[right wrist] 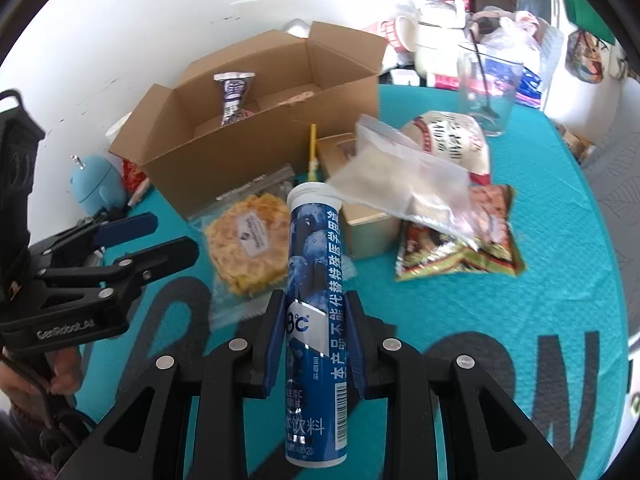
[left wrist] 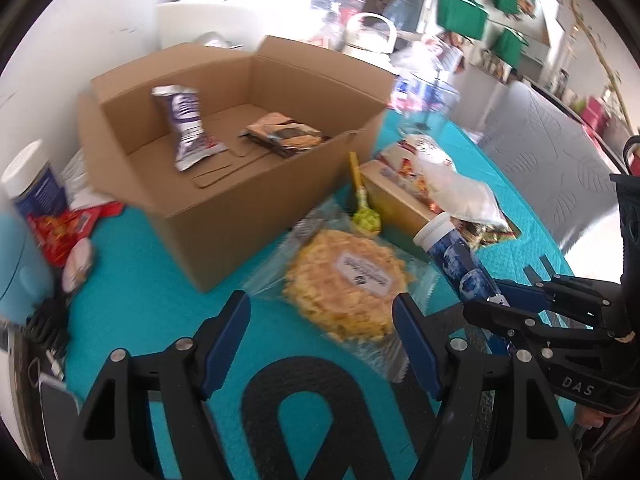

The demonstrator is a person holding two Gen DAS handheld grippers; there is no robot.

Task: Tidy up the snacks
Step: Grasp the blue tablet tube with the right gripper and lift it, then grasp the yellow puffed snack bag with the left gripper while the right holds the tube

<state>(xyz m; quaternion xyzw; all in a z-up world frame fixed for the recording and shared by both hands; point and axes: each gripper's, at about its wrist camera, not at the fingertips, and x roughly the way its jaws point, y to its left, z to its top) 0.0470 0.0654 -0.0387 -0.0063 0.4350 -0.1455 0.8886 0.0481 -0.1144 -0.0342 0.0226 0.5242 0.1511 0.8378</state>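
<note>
- My right wrist view is showing the whole blue tablet tube [right wrist: 314, 320] lengthwise, with its white cap pointing away from me toward the cardboard box [right wrist: 256, 148]; my left wrist view is catching only its capped upper part [left wrist: 456, 256] sticking out of my other claw.
- My left wrist view is looking down into the box [left wrist: 240, 184], where a silver-and-purple snack packet [left wrist: 186, 128] is leaning upright and a flat brown packet [left wrist: 286, 136] is lying on the floor; from the right the brown one is barely showing over the wall.
- Only the left view is showing a white-capped blue canister [left wrist: 34, 184] and a red wrapper [left wrist: 64, 228] beside the box; only the right view is showing a clear glass [right wrist: 486, 88] with a dark stirrer standing in it.
- My right gripper [right wrist: 314, 332] is clenching the tube, both blue pads pressing its sides, and the tube is hanging clear above the teal mat [right wrist: 540, 288].
- My left gripper [left wrist: 322, 324] is standing released, its pads wide apart with nothing between them, hovering over the mat just before the bagged corn cracker disc [left wrist: 348, 280].
- That disc is lying right in front of the box wall, between my claws and the box.
- To its right a gold box [right wrist: 360, 220] is carrying a clear bag of white pieces [right wrist: 404, 176], with a red-and-white bag [right wrist: 456, 140] and a red snack packet [right wrist: 460, 244] beside it.
- A yellow stick [right wrist: 312, 152] is lying against the box wall.
- A pale blue device [right wrist: 98, 188] is standing left of the box.
</note>
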